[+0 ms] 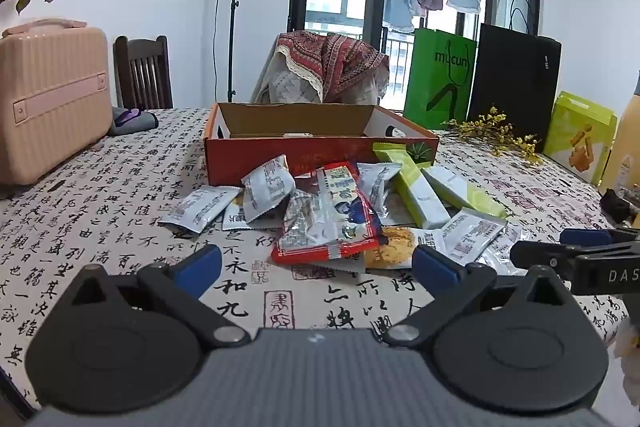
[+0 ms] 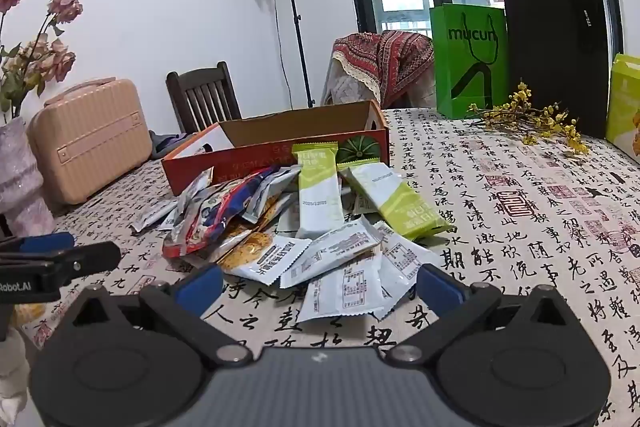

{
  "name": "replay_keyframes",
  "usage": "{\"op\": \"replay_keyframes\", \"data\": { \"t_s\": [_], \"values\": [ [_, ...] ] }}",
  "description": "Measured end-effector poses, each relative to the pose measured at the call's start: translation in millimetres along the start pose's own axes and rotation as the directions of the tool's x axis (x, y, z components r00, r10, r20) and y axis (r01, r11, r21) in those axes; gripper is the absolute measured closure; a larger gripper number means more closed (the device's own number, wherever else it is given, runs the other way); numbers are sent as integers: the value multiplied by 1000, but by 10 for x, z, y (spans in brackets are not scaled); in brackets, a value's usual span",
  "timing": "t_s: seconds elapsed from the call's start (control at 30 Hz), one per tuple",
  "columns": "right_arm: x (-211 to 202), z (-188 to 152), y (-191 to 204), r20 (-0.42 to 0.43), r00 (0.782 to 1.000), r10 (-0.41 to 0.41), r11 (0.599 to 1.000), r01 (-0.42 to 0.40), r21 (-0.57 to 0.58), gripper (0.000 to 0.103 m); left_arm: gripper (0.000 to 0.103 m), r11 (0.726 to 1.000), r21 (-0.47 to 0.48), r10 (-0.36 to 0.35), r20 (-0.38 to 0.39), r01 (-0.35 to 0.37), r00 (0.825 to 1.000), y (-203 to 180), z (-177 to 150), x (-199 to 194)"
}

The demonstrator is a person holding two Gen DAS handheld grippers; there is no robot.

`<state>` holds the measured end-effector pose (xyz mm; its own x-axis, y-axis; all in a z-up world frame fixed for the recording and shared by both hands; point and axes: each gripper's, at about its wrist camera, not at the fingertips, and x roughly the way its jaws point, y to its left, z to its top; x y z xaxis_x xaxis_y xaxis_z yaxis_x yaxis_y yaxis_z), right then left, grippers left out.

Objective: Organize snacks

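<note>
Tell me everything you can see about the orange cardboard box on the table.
The orange cardboard box is low, wide and open on top, with a plain brown inside that looks empty. Its orange front wall bears faded print and a green melon picture at one corner; the end walls are white with dark handle holes. It rests flat on the tablecloth, behind the snack pile, and some packets lean against its front.

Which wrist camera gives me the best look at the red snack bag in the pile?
The left wrist view. There the red snack bag lies face up on top of the pile, nearly centred ahead of the open left gripper. In the right wrist view, the red snack bag is off to the left, crumpled and seen edge-on, partly mixed with other packets.
</note>
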<state>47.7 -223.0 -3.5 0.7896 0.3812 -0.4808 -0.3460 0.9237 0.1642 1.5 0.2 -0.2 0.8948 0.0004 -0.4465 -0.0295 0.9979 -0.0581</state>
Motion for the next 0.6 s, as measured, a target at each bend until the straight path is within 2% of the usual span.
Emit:
{"op": "replay_keyframes", "data": {
  "t_s": [0.3, 0.6],
  "values": [
    [-18, 6, -10, -5, 1000, -1, 1000, 1, 1, 0, 0, 999, -24, -35, 19, 35, 999, 23, -32, -14],
    [-27, 8, 0, 6, 1000, 0, 1000, 0, 2, 0, 0, 999, -31, -33, 19, 33, 999, 22, -22, -17]
  ]
}}
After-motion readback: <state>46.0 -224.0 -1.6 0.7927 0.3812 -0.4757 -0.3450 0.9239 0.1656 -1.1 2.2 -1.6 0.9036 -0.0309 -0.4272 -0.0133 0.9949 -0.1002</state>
